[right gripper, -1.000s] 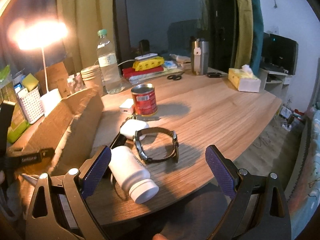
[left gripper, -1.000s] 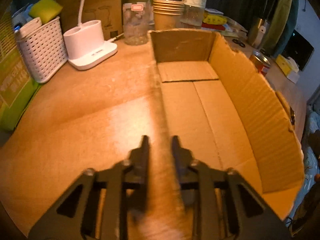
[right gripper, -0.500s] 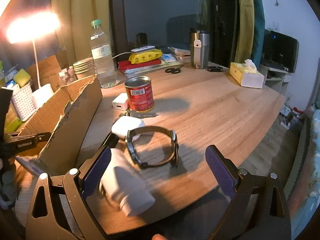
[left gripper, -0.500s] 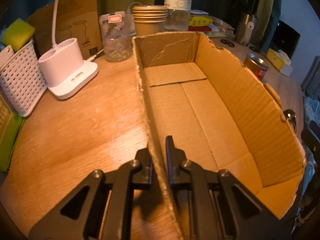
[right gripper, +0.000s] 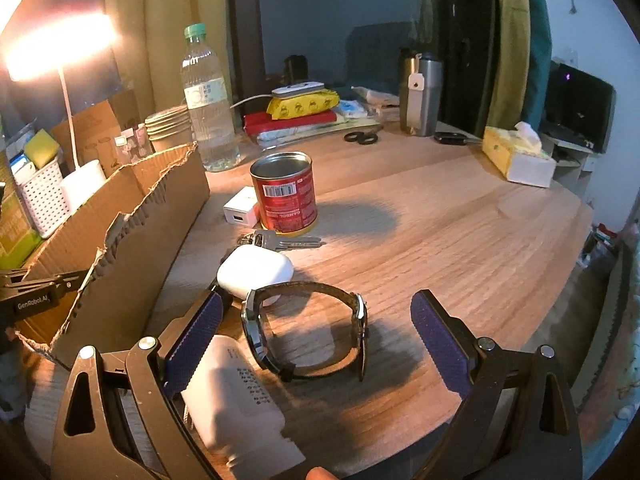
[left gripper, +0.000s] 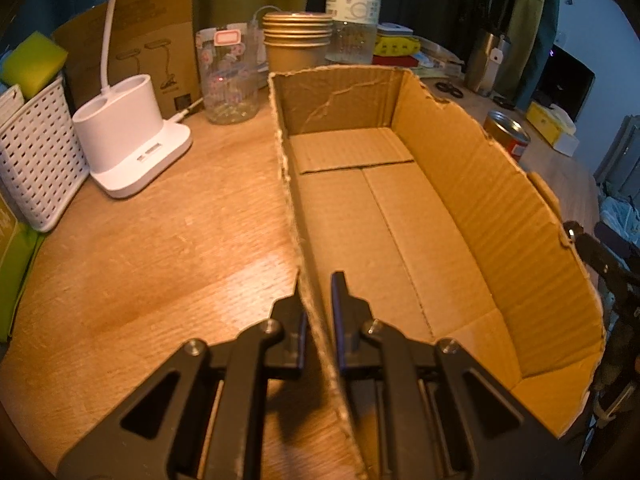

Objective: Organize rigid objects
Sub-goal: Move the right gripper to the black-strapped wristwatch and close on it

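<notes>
A long, open cardboard box point(left gripper: 400, 216) sits on a wooden table point(right gripper: 460, 216), and nothing has been put in it: its floor is bare, so by the look of it the sorting has barely begun. The left gripper point(left gripper: 318, 280) is clamped shut on the box's near side wall, one finger outside and one inside, which looks like a steadying hold. The box's long axis runs straight away from that gripper toward a water bottle point(left gripper: 352, 12) and a stack of paper cups point(left gripper: 298, 40) just past its far end. All the loose items lie on the table outside the box's other long wall. Nearest that wall is a white pill bottle point(right gripper: 236, 404), lying on its side, its cap end pointing toward the camera and its length roughly parallel to the box. Just beside it, farther from the box, a wristwatch point(right gripper: 306, 332) stands on the edge of its closed strap. Beyond these, along the box, come a white earbud case point(right gripper: 256, 272), keys point(right gripper: 280, 240), a red tin can point(right gripper: 286, 196) standing upright and a small white charger point(right gripper: 240, 210). The right gripper point(right gripper: 316, 328) hangs wide open, holding nothing, its fingers either side of the watch, with the pill bottle against the left finger point(right gripper: 196, 340).
</notes>
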### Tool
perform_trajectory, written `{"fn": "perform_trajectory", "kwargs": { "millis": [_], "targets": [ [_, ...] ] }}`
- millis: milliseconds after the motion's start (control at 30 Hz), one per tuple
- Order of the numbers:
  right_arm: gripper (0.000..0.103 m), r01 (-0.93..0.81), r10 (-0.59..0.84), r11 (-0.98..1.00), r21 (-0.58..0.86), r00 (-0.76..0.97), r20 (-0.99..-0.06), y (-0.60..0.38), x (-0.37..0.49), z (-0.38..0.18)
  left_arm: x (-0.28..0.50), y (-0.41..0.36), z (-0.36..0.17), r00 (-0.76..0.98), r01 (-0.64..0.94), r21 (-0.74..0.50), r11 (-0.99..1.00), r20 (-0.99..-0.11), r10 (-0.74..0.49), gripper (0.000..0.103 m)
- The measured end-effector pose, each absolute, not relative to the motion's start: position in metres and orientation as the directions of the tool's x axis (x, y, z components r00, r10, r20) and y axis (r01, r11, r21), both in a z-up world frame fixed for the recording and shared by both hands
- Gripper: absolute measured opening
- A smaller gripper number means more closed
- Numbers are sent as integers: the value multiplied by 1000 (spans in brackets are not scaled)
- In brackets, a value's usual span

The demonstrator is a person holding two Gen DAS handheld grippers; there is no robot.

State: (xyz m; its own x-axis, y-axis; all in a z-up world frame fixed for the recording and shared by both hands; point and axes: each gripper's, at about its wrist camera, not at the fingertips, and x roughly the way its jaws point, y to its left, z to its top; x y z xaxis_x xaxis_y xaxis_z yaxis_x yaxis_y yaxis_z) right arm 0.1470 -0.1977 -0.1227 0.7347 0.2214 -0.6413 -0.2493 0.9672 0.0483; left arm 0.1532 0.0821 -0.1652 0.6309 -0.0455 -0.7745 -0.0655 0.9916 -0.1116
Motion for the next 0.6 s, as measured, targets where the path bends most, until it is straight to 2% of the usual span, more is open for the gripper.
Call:
{"fn": "perform_trajectory", "kwargs": {
  "millis": [400,467,600],
  "targets": [
    [97,-263,281,955,137,655,-701,-205,168,-141,153,80,-164,634,-58,-109,992,-772,-48,10],
    [94,-274,291,951,141,648,-704,-205,168,-141,153,79,-164,635,-57,-107,993,-771,-47,10],
    [81,-288,306,946,150,637,-707,-204,169,-142,153,79,-164,640,-56,-100,993,-767,-41,10]
  ]
}}
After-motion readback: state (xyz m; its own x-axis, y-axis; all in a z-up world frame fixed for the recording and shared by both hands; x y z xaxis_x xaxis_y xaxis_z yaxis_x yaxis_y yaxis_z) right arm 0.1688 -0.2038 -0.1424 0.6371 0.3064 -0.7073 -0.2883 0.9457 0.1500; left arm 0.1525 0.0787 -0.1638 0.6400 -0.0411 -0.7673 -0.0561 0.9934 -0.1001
